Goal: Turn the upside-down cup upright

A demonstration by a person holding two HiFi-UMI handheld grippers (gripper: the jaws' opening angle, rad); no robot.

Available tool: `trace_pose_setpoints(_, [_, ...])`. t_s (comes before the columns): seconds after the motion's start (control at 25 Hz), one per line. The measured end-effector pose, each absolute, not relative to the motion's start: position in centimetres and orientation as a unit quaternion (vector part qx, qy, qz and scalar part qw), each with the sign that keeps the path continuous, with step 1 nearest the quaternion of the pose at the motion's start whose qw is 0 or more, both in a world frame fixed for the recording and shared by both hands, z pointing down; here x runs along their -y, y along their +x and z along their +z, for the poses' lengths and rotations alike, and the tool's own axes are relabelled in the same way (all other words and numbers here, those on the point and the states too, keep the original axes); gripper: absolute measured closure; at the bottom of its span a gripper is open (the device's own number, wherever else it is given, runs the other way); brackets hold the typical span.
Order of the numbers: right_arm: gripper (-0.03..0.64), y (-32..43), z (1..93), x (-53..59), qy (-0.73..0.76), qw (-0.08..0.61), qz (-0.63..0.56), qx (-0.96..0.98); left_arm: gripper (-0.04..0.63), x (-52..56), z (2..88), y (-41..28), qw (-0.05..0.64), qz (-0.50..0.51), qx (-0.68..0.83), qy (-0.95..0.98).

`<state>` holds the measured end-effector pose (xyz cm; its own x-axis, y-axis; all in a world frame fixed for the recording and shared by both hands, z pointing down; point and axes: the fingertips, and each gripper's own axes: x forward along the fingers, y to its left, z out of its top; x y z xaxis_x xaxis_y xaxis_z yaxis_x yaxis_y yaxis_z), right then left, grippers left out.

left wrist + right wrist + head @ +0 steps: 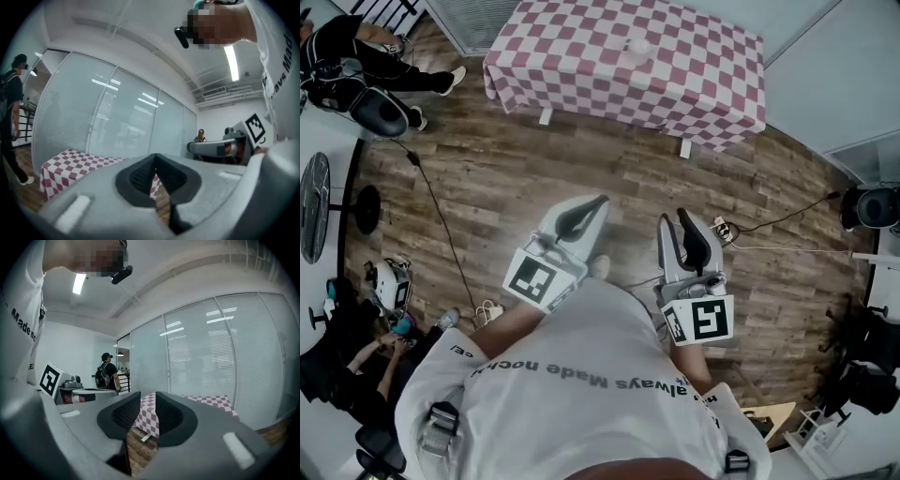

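Observation:
A small pale cup [639,49] stands on the table with the red-and-white checked cloth [572,56], far ahead of me across the wooden floor; it is too small to tell which way up it is. Both grippers are held close to my body, well short of the table. My left gripper [602,199] is shut with nothing in it, and its pads meet in the left gripper view [155,155]. My right gripper [680,214] is shut and empty too, with only a sliver between its tips [147,393]. The cup is hidden in both gripper views.
A black cable [441,220] and a power strip [722,228] lie on the wooden floor between me and the table. A person [366,56] sits at the far left, another crouches at the lower left [370,361]. A glass wall [201,362] runs behind the table.

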<state>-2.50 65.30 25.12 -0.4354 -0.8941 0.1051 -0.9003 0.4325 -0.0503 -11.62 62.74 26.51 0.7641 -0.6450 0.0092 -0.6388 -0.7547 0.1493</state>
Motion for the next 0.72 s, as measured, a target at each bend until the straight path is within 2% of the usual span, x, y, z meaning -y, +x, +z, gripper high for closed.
trace_pose_setpoints(0.72, [0.523, -7.9, 23.4, -46.1, 0.517, 0.038, 0.033, 0.854, 0.591, -43.6, 24.7, -16.2, 0.06, -0.034, 0.336, 0.939])
